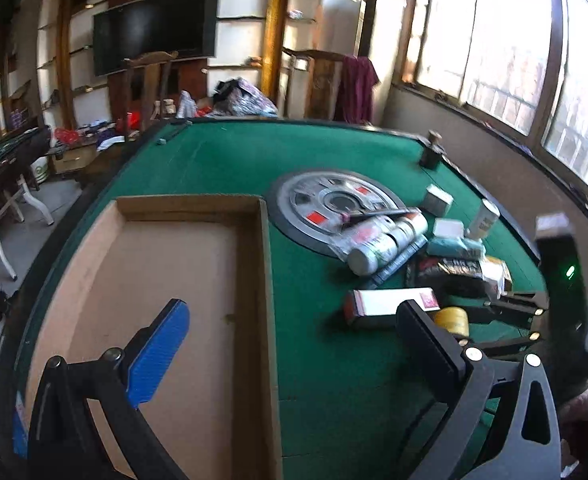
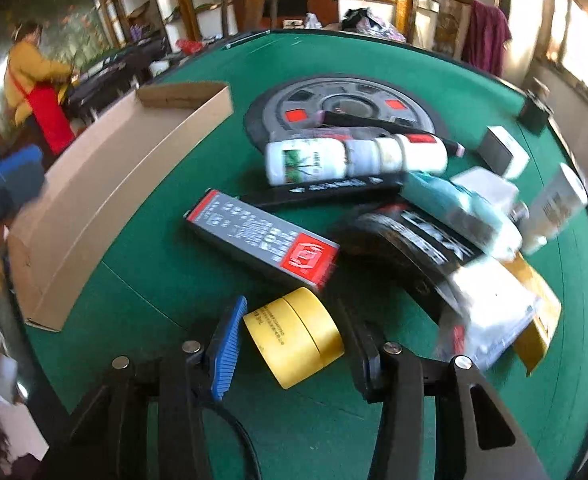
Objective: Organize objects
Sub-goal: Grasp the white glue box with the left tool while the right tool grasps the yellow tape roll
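A yellow jar (image 2: 294, 336) lies on its side on the green table (image 2: 153, 280). My right gripper (image 2: 289, 312) is shut on it, with the blue pad against one side and the black finger against the other. Just beyond it lies a grey and red box (image 2: 261, 236), then a pile with a white bottle (image 2: 306, 160), a black pouch (image 2: 414, 248) and a teal pack (image 2: 466, 208). My left gripper (image 1: 294, 308) hangs open and empty above the right wall of an empty shallow cardboard box (image 1: 189, 264). The left wrist view also shows the jar (image 1: 452, 320).
A round grey hub (image 2: 334, 108) sits in the table's middle, partly under the pile. The cardboard box (image 2: 93, 200) lies left of the pile. A person in a yellow top and red apron (image 2: 33, 80) stands far back left. Chairs and windows ring the table.
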`<state>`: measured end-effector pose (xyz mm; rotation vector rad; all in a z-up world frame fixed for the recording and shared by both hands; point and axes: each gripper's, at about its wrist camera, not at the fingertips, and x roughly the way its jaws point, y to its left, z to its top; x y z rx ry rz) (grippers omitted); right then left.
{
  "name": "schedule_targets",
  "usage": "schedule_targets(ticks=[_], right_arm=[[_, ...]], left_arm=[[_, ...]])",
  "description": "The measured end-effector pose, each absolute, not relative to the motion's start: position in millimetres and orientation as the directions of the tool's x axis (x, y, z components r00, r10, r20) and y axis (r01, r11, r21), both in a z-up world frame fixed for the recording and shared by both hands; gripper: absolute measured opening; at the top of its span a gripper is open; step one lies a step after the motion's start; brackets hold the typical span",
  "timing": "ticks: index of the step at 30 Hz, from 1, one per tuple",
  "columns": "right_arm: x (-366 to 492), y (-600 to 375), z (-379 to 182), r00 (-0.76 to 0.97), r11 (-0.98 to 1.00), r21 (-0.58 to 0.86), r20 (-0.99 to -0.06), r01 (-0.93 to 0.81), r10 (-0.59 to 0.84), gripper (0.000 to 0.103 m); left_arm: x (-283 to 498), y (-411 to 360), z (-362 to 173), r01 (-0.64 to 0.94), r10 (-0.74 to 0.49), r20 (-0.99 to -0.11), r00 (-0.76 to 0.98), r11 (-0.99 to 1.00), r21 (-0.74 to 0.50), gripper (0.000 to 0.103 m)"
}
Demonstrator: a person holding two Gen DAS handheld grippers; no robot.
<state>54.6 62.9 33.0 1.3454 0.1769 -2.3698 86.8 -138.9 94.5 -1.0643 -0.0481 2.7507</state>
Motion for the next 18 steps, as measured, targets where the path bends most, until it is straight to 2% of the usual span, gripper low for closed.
schedule_targets(ticks=[4, 9, 14, 16, 17, 18], right_arm=[[63, 88, 33, -0.429, -0.914, 0.148, -0.847, 0.376, -0.314, 0.050], [72, 120, 32, -0.421, -0.926, 0.194, -0.847, 0.324, -0.325, 0.050], [70, 143, 30, -0.403, -0.915, 0.285, -0.831, 0.285, -0.384, 0.050], [70, 146, 28, -0.399, -0.912, 0.301, -0.828, 0.278, -0.395, 0.050], [70, 146, 28, -0.400, -0.911, 0.305, -0.825, 0.278, -0.399, 0.050], [71, 146, 27, -0.400, -0.910, 0.305, -0.825, 0.280, -0.400, 0.050]], left_arm=[[76, -102, 85, -0.265, 0.193, -0.691, -0.697, -0.964, -0.002, 0.103], [51, -53, 70, -0.458, 0.197, -0.728, -0.657, -0.871, 0.179, 0.103], [31, -24, 51, -0.562, 0.203, -0.783, -0.588, -0.798, 0.215, 0.101], [27, -19, 41, -0.585, 0.195, -0.823, -0.534, -0.788, 0.192, 0.092], [26, -18, 34, -0.593, 0.190, -0.847, -0.497, -0.786, 0.172, 0.079], [26, -19, 30, -0.599, 0.193, -0.866, -0.461, -0.788, 0.143, 0.062]])
